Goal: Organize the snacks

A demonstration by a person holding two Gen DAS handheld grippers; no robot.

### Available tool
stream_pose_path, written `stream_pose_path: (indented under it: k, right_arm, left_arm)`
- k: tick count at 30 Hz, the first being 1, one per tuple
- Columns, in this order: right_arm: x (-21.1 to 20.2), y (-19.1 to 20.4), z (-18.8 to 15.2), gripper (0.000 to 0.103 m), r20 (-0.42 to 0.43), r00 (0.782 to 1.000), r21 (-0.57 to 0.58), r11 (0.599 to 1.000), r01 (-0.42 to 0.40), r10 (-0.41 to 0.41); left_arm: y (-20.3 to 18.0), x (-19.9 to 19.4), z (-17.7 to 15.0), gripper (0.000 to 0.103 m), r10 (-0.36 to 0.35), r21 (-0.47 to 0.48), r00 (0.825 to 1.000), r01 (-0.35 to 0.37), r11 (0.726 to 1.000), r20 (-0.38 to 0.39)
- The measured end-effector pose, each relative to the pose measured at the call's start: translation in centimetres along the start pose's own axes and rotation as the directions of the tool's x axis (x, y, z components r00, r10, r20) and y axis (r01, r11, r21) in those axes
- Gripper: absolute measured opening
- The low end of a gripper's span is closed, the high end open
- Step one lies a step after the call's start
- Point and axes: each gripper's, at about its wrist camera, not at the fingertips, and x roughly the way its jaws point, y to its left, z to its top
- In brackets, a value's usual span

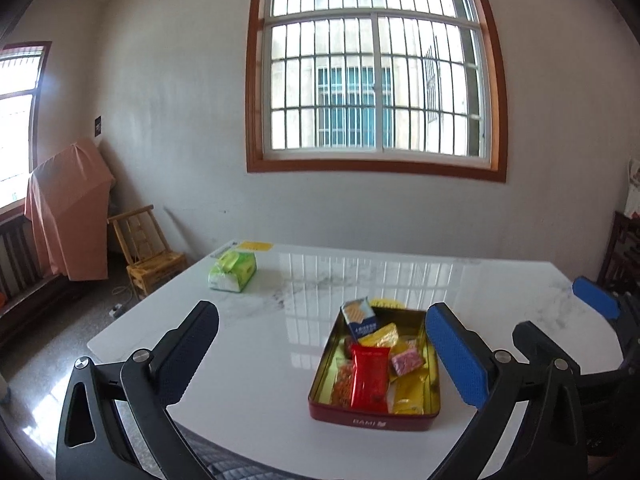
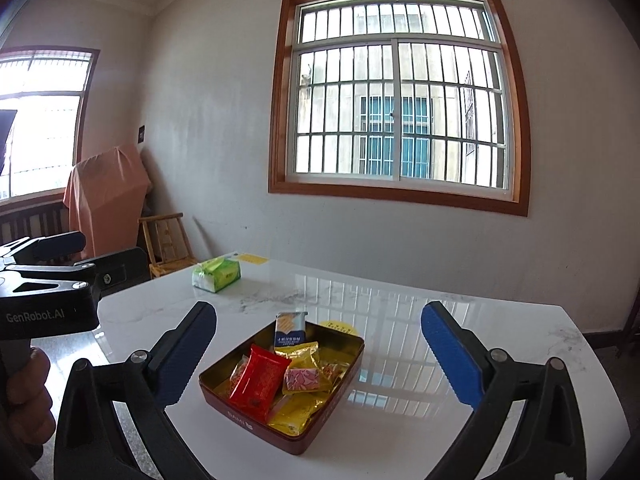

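A red tin (image 1: 370,422) with a gold inside sits on the white marble table (image 1: 256,360), holding several snacks. A red packet (image 1: 370,376) lies on top, with a blue cracker pack (image 1: 360,318) leaning at the far end and yellow packs (image 1: 408,394) and a pink sweet (image 1: 406,362) beside it. My left gripper (image 1: 320,312) is open and empty, hovering above and short of the tin. My right gripper (image 2: 318,310) is also open and empty, above the same tin (image 2: 236,412). The red packet (image 2: 258,382) and cracker pack (image 2: 290,328) show between its fingers.
A green tissue pack (image 1: 232,272) lies at the table's far left corner. A wooden chair (image 1: 148,248) and a cloth-covered object (image 1: 68,208) stand left of the table. A hand (image 2: 28,392) holds the left gripper's body (image 2: 44,280) at the left edge.
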Motion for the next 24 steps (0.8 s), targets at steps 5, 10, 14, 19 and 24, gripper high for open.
stream_pose_path:
  k: [5,10,14,19,24]
  right_arm:
    - [-0.2,0.1,0.0,0.102,0.017,1.0,0.001,1.0,0.004,-0.004]
    - [-0.2,0.4,-0.2,0.102,0.02,1.0,0.004,1.0,0.019,-0.019]
    - [-0.3,0.5,-0.3,0.102,0.02,0.999,0.006,0.999,0.033,-0.033]
    - [-0.2,0.5,-0.4,0.102,0.017,0.999,0.007,0.999,0.041,-0.042]
    - [-0.2,0.6,-0.4,0.102,0.013,0.999,0.005,0.999,0.038,-0.038]
  left_arm:
    - [-0.1,-0.2,0.5,0.103,-0.008,-0.001,1.0,0.008,1.0,0.002]
    - [-0.6,-0.1,0.5,0.103,-0.005,0.015,1.0,0.005,1.0,0.001]
    - [-0.8,0.1,0.2,0.103,0.005,0.019,1.0,-0.005,1.0,-0.005]
    - [-1.1,0.2,-0.1,0.103,0.026,0.028,1.0,-0.025,0.999,-0.005]
    - [-1.1,0.4,-0.4,0.103,0.031,0.025,0.999,-0.031,0.999,-0.02]
